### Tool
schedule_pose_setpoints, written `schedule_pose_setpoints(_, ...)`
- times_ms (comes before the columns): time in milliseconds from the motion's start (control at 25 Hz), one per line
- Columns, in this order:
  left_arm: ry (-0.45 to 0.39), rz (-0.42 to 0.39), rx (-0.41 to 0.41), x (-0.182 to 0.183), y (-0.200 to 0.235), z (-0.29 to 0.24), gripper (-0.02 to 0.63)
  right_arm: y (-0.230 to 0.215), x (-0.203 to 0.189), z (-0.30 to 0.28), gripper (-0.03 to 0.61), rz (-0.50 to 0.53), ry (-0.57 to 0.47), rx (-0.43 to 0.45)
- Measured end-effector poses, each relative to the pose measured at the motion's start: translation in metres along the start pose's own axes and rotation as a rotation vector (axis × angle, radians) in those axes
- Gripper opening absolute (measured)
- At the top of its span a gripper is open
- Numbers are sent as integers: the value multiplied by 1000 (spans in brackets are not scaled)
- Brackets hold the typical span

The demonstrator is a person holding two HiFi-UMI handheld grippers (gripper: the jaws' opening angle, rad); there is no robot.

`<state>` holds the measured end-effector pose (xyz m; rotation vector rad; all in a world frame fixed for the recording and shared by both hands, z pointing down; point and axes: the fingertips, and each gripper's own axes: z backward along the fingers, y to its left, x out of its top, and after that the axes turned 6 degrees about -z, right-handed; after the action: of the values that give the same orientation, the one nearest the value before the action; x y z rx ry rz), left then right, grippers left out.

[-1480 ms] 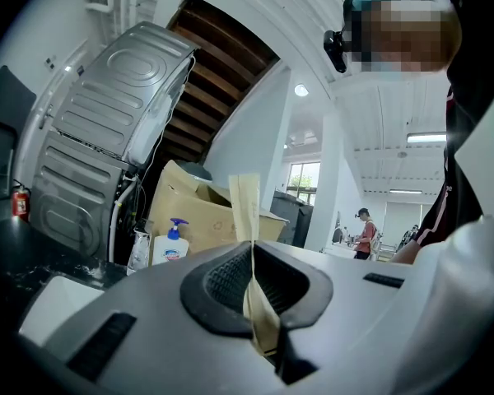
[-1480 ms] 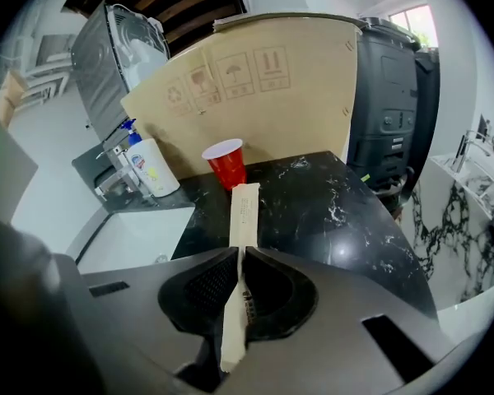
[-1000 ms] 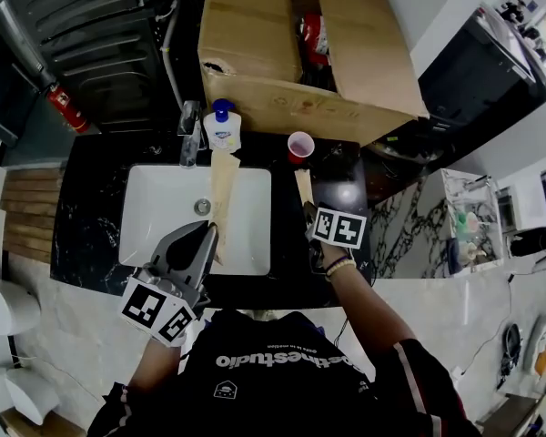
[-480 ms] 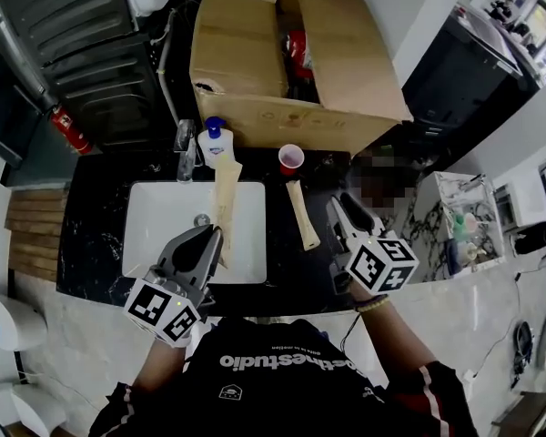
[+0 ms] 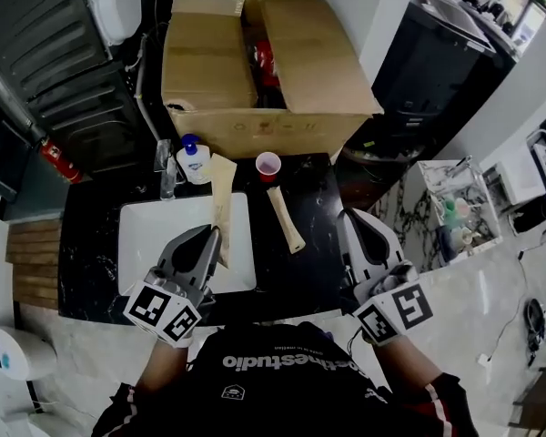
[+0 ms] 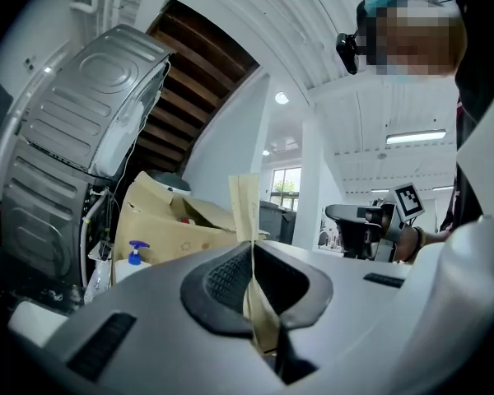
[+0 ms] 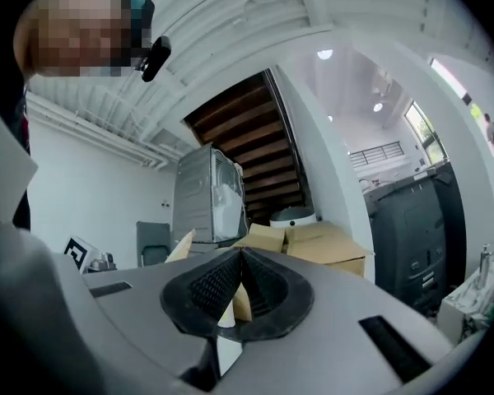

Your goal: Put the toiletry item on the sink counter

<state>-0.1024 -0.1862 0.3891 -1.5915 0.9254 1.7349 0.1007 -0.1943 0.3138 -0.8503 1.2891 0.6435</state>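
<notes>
Tan paper-wrapped toiletry packet (image 5: 221, 194), long and flat, is gripped at its near end by the left gripper (image 5: 209, 237), whose jaws are pressed tight on the wrap. In the left gripper view the rest of the packet is seen sticking out past the pads. From the head view it is carried in the air and appears to lie above the right part of the white sink basin (image 5: 146, 226), with its far end reaching toward the white soap bottle with a blue pump (image 5: 193, 164). It is not yet set on the black marble counter (image 5: 323, 198).

A second tan packet (image 5: 284, 218) of the same kind is already laid flat on that counter, just right of the basin, and a small red cup (image 5: 267, 165) is placed near its far end. The right gripper (image 5: 350, 217) is held up at the right, clear of both packets. Its jaws have just been closing and are brought together with nothing held between them. An open cardboard box (image 5: 255, 80) is seen behind the counter.

If the held packet were released where it appears now, it would probably drop into the basin instead of onto the counter. Because it is pinched at one end only, the long free end could swing or slip in the grip, and the soap bottle or the red cup could be knocked as it is lowered.
</notes>
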Motion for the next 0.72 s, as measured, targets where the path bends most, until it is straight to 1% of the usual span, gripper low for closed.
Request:
schedule_pose_setpoints(280, 19, 6, -39, -2, -11, -15, 20, -5, -1, 16, 37, -21, 5, -22)
schedule_pose_setpoints(400, 15, 55, -61, 0, -16, -22, 20, -9, -3, 23, 37, -32, 8, -37)
schedule_pose_setpoints(480, 27, 94, -65, -4, -16, -26, 20, -12, -4, 26, 38, -47, 8, -45)
schedule_pose_setpoints(600, 75, 134, -64, -24, -10, -34, 20, -14, -9, 29, 38, -74, 12, -47)
schedule_pose_setpoints(720, 156, 173, -50, -57, 1, -45, 20, -15, -15, 28, 38, -89, 22, -48)
